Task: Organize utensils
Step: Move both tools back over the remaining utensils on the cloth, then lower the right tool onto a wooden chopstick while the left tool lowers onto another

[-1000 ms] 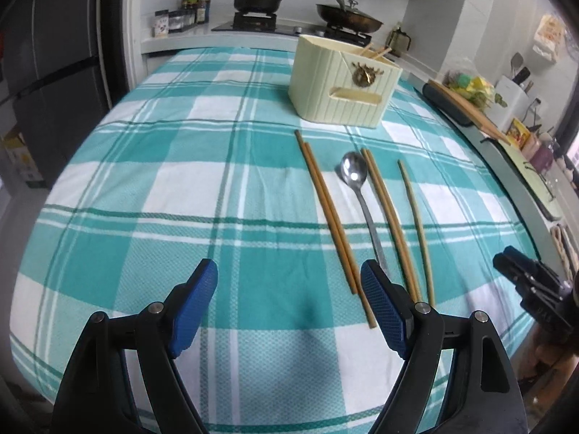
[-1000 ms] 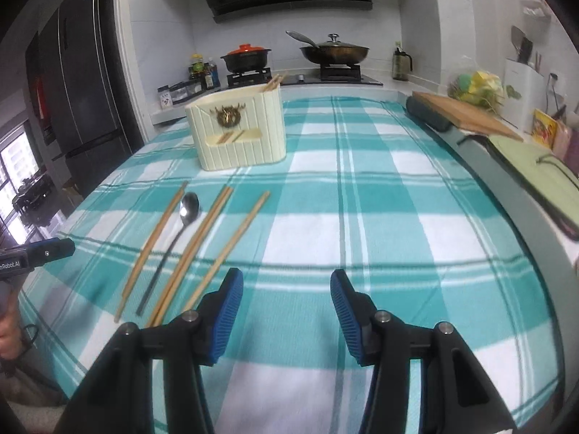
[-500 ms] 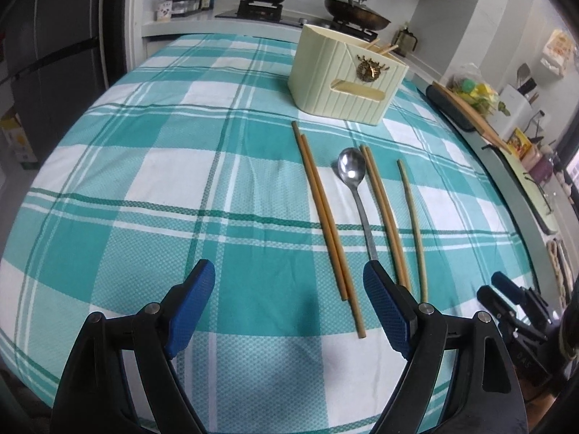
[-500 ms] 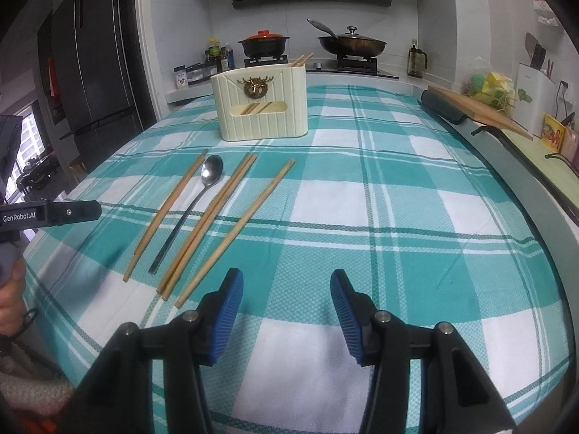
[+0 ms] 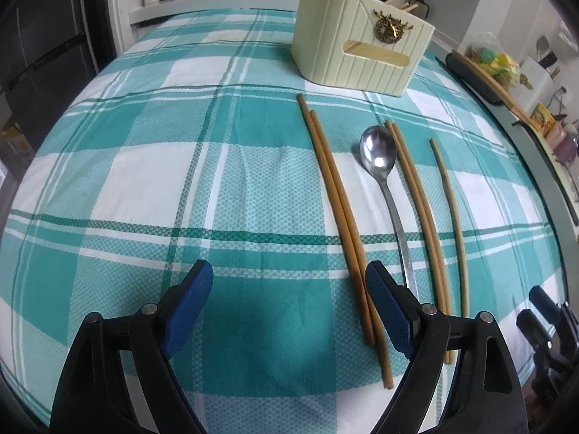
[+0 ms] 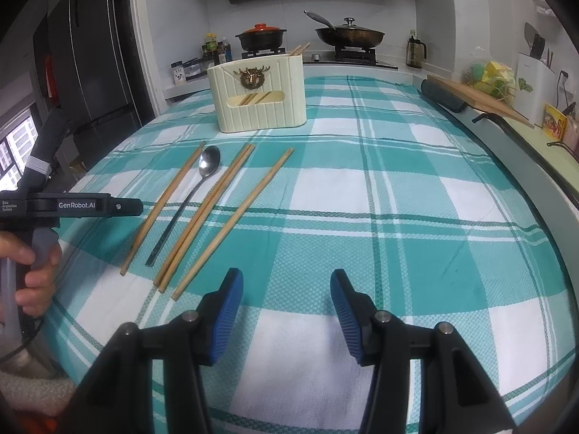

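My left gripper (image 5: pixel 289 296) stands wide open over the teal-and-white checked tablecloth (image 5: pixel 144 181), its blue pads (image 5: pixel 188 303) holding nothing. The right pad sits just beside the near ends of a pair of long wooden chopsticks (image 5: pixel 336 202). My right gripper (image 6: pixel 286 305) is also spread open and empty. The silver metal spoon (image 6: pixel 202 184) lies among the chopsticks, near the cream ribbed utensil holder (image 6: pixel 258 94).

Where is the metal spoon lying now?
In the left wrist view the spoon lies flat on the checked tablecloth, between two pairs of chopsticks, with its bowl pointing toward the cream utensil holder.
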The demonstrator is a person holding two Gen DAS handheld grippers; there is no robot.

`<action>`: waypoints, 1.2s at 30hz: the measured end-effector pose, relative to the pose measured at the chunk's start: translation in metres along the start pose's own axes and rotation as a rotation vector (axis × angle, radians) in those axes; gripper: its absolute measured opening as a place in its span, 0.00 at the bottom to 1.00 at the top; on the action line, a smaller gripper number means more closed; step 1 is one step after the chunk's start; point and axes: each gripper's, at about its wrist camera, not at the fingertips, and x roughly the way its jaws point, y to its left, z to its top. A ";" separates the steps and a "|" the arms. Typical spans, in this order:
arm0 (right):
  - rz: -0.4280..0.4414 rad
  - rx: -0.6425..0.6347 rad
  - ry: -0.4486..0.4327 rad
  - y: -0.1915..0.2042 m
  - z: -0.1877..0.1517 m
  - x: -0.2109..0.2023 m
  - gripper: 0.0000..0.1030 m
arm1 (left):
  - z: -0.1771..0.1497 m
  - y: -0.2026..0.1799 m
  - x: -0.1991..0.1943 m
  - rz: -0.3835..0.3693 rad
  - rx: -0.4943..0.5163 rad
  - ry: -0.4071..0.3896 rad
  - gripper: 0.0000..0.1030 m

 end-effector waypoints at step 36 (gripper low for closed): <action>0.002 -0.101 0.129 0.052 0.055 0.091 0.22 | 0.011 -0.029 0.016 0.141 0.092 -0.107 0.07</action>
